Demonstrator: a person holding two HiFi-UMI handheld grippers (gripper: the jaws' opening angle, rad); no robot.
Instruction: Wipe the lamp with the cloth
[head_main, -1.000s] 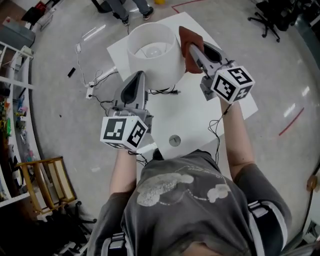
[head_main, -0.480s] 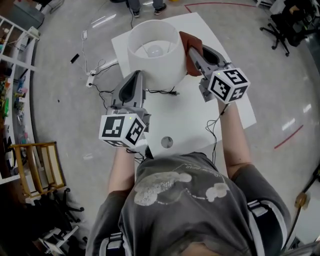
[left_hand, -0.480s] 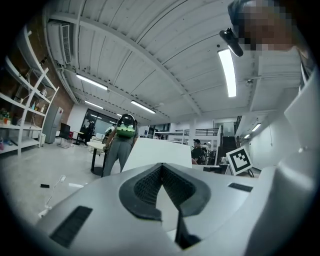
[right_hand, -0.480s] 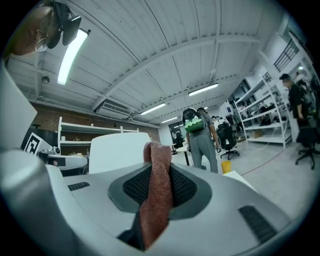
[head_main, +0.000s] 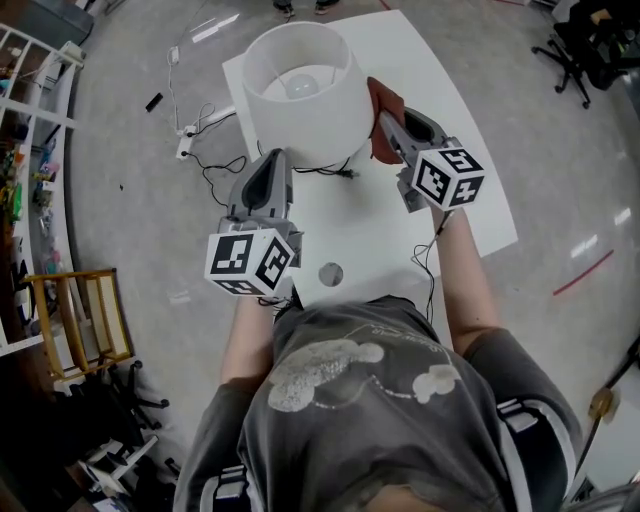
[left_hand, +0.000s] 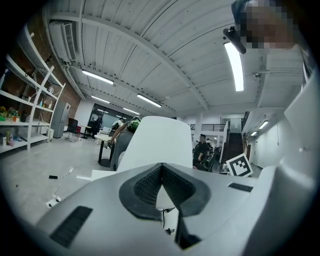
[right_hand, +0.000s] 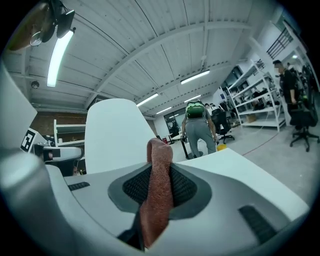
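A white lamp (head_main: 305, 85) with a drum shade stands at the far end of the white table (head_main: 460, 190). In the right gripper view the shade (right_hand: 112, 135) rises just left of the jaws. My right gripper (head_main: 388, 125) is shut on a reddish-brown cloth (head_main: 383, 108), and the cloth (right_hand: 159, 190) rests against the shade's right side. The left gripper (head_main: 272, 165) is shut with nothing in it, pointing at the shade's near left bottom edge, a little short of it. From the left gripper view the shade (left_hand: 155, 140) fills the space beyond the closed jaws (left_hand: 161, 167).
The lamp's black cord (head_main: 340, 172) trails across the table below the shade. A round hole (head_main: 330, 273) sits in the table near me. On the floor at left lie a power strip (head_main: 185, 150) and cables, with shelves (head_main: 30, 100) and a wooden chair (head_main: 85, 320).
The right gripper has slid the cloth toward me along the right side of the shade. The left gripper has stayed near the shade's bottom edge.
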